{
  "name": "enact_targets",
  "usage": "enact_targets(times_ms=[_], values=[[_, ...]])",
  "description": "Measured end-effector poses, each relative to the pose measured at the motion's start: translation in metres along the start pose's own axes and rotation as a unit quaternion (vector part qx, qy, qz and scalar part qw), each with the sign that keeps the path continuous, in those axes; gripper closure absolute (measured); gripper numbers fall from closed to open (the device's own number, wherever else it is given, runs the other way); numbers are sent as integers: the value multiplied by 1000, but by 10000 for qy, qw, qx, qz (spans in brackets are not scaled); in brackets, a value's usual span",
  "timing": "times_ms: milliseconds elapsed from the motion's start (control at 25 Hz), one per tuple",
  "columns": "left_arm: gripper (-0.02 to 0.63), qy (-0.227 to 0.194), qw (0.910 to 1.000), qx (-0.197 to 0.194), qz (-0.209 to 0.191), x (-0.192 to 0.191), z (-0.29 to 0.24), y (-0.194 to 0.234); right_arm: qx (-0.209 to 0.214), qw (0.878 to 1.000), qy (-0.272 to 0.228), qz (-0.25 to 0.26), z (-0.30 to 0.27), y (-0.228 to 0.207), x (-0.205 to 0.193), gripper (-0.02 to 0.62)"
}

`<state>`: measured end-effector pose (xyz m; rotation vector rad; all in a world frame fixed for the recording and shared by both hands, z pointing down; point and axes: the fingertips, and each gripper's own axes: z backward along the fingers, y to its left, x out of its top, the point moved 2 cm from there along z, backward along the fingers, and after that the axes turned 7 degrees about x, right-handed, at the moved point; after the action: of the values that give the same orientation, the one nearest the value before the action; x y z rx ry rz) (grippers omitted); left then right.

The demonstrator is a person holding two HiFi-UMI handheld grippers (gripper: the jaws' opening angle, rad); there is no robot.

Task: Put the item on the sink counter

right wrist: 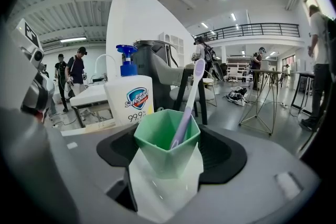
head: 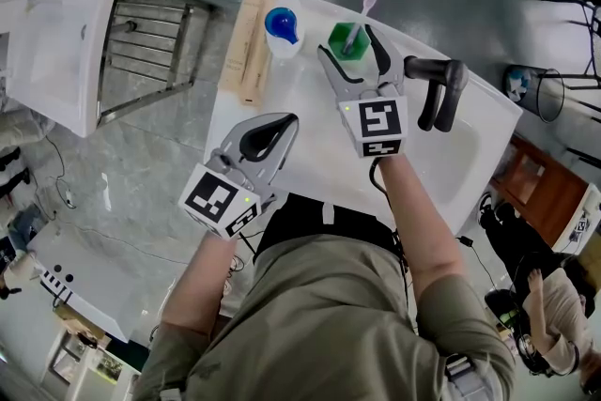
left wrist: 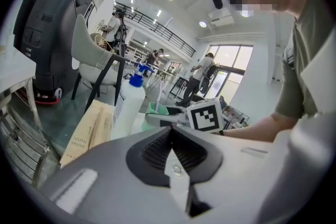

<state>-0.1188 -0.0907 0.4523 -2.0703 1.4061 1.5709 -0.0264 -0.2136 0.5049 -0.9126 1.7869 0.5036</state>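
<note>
Left hand-held gripper, lower centre, is closed and empty; right hand-held gripper clamps the green cup holding a toothbrush low over the table, so the next move is probably set-down and release.

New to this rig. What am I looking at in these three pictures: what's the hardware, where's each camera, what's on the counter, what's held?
There is no robot here: a person holds a two-fingered gripper in each hand. The head view comes from a camera on the person's head, looking steeply down. The other two come from cameras riding on each gripper, looking along its fingers. On the white sink counter are a soap bottle with a blue pump, a tan toothbrush box and a black faucet. The right gripper has its fingers closed around a green cup with a toothbrush in it. The left gripper is shut and empty.
</note>
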Motion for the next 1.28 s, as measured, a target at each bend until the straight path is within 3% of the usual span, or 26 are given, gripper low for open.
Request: enact_targets(times_ms=[1280], values=[[600, -260, 9995, 8, -172, 5, 29, -40, -32, 9994, -258, -208, 54, 20, 19, 264]])
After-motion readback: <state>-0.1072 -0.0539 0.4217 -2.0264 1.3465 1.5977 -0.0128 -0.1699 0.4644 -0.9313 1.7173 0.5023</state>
